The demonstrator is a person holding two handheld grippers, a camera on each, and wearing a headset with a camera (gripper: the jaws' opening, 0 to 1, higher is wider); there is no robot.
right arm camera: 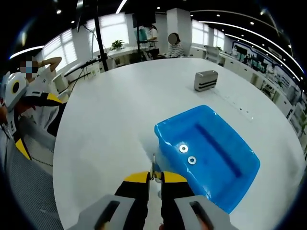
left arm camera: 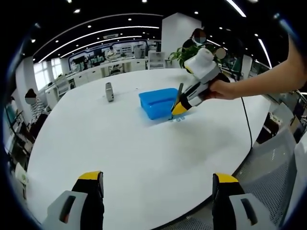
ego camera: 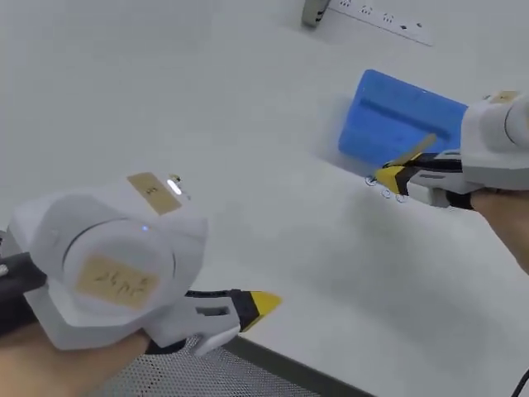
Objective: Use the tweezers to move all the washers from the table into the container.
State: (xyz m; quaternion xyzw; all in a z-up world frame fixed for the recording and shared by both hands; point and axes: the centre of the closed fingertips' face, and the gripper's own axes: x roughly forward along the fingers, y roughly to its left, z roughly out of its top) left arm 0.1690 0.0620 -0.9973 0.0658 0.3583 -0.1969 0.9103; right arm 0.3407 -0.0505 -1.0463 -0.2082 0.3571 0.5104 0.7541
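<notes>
The job is partly done. In the right gripper view, two washers (right arm camera: 183,149) lie flat on the floor of the blue container (right arm camera: 230,167), close to its left wall, side by side and just apart. At least three loose washers (ego camera: 386,193) sit on the white surface (ego camera: 248,149) in the right half of the head view, clustered just below the container's near edge. These are left to move. Whether more lie elsewhere I cannot tell.

The right tool (right arm camera: 153,178) has its yellow-tipped jaws drawn narrow and clamped on the tweezers (right arm camera: 153,166). Their thin points stick out ahead of the jaws, toward the surface beside the container wall. In the head view the tweezer points come down right at the cluster. Whether they grip a washer there is too small to tell. The left tool (left arm camera: 157,181) is spread wide and holds nothing. It sits at the lower left of the head view, well apart from the work.

The washers are small, flat, silvery rings with a dark centre hole, bright against the blue floor and faint against the white surface. Lying thin and flat on a smooth top, they probably offer the tweezers little edge and may slide when nudged.
</notes>
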